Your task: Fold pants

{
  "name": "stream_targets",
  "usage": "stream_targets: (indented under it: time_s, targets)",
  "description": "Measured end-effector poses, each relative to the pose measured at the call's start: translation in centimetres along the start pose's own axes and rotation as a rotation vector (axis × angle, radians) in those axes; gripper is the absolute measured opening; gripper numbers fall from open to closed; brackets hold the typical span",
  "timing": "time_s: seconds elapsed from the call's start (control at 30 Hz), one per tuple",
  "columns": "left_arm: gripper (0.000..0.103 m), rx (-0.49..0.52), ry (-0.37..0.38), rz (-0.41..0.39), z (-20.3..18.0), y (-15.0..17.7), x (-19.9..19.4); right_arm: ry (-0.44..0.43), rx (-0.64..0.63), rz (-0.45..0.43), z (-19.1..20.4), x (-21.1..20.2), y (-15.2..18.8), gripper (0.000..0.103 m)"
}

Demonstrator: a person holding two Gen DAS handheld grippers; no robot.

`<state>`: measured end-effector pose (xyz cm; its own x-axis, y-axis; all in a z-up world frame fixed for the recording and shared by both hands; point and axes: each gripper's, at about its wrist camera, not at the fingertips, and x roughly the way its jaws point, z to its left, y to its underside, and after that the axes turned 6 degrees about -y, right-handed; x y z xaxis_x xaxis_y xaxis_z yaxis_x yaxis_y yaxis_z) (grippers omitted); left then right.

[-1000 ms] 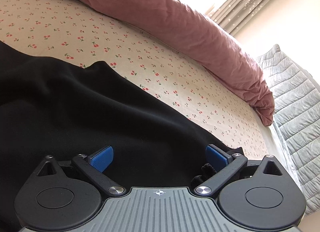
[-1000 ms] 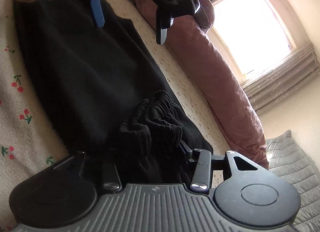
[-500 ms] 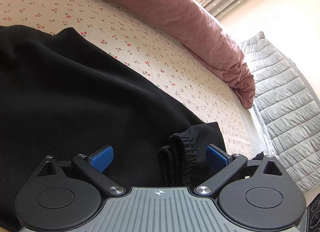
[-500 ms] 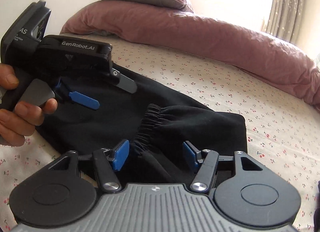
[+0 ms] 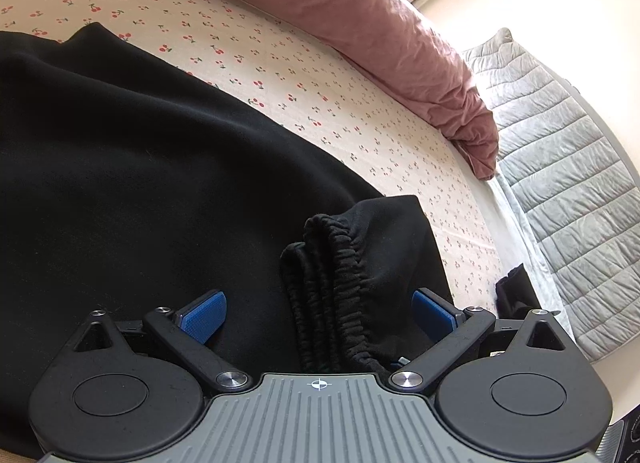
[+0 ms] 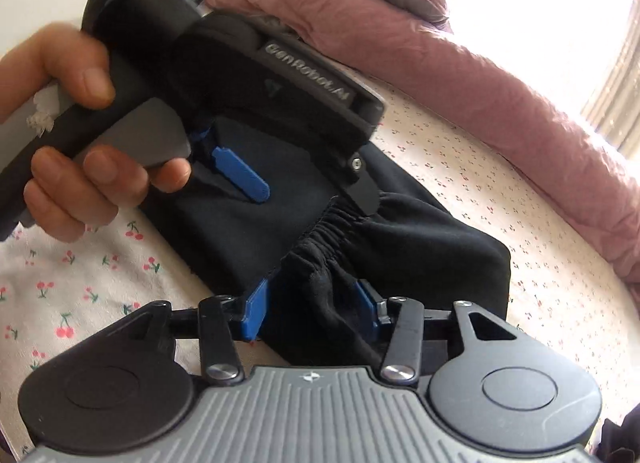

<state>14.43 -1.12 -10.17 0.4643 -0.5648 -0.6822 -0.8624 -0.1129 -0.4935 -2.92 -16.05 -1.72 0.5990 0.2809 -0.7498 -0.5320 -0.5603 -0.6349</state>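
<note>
Right up close, my right gripper (image 6: 312, 313) has a bunched fold of the black pants (image 6: 420, 239) between its blue fingers (image 6: 253, 309). They are closing on it, and both pads look to be touching the fabric, though I cannot tell how firmly they press. I judge I take it here because the gathered elastic waistband (image 6: 332, 225) lies just beyond the fingertips, and this thick edge gives the best hold for carrying the top of the garment over.

My left gripper (image 5: 318, 317) has its fingers (image 5: 202, 315) spread wide, pinching nothing. The ribbed waistband (image 5: 344, 287) runs up between them, nearer the right-hand pad, with flat black cloth filling the rest of the gap; neither pad presses it. From the right wrist view the same tool hangs over the pants with my left hand (image 6: 80, 135) around its handle, one pad over flat cloth and the other finger's tip right at the waistband. I reckon it hovers there ready to take a second hold on that edge, so both ends lift together.

Further out, the pants lie spread on the cherry-print bed sheet (image 5: 280, 63), already doubled at least once by the look of the stacked edges. Beyond them a pink duvet (image 5: 360, 19) lies bunched along the far side, and a grey quilted cover (image 5: 560, 167) hangs by the bed's edge.
</note>
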Motion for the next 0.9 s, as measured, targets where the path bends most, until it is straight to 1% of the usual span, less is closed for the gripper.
stream_targets:
  time_s: [0.03, 0.1, 0.17, 0.23, 0.27, 0.3, 0.37, 0.4, 0.47, 0.5, 0.6, 0.77, 0.9]
  targets:
    - [0.100, 0.015, -0.012, 0.006, -0.2, 0.0, 0.2, -0.006, -0.011, 0.009, -0.1, 0.4, 0.0, 0.042]
    - [0.100, 0.039, -0.029, 0.010, -0.4, 0.2, 0.3, 0.011, -0.050, 0.020, 0.7, 0.6, 0.0, 0.043]
    - [0.100, 0.037, -0.031, 0.005, -0.4, 0.2, 0.2, 0.025, -0.081, 0.021, 1.2, 0.8, 0.1, 0.044]
    - [0.100, 0.033, -0.025, 0.000, -0.2, 0.2, 0.2, 0.011, -0.038, 0.022, 0.9, 1.1, 0.3, 0.042]
    - [0.100, 0.031, -0.023, -0.002, -0.1, 0.2, 0.2, 0.010, -0.008, 0.023, 0.5, 1.1, 0.2, 0.035]
    - [0.100, 0.030, -0.022, -0.003, -0.1, 0.3, 0.1, -0.002, 0.018, 0.022, 0.1, 1.2, 0.1, 0.034]
    - [0.100, 0.044, -0.030, -0.007, -0.3, 0.4, 0.0, -0.011, 0.045, 0.015, 0.0, 1.0, 0.1, 0.027]
    - [0.100, 0.056, -0.038, -0.010, -0.5, 0.5, 0.1, -0.013, 0.055, 0.013, -1.0, 1.6, 0.0, 0.025]
    - [0.100, 0.081, -0.054, -0.017, -0.8, 0.8, 0.0, -0.016, 0.074, 0.004, -1.1, 1.4, 0.1, 0.022]
    - [0.100, 0.088, -0.060, -0.019, -0.9, 0.9, 0.0, -0.022, 0.094, -0.002, -1.3, 1.9, 0.2, 0.021]
    - [0.100, 0.093, -0.068, -0.021, -1.1, 0.9, 0.0, -0.026, 0.126, -0.016, -1.5, 1.8, 0.3, 0.020]
    - [0.100, 0.058, -0.048, -0.015, -0.4, 0.6, -0.2, -0.003, 0.134, -0.020, -1.0, 1.9, 0.3, 0.019]
    - [0.100, 0.053, -0.045, -0.015, -0.2, 0.6, -0.3, 0.010, 0.145, -0.011, -0.6, 2.1, -0.2, 0.017]
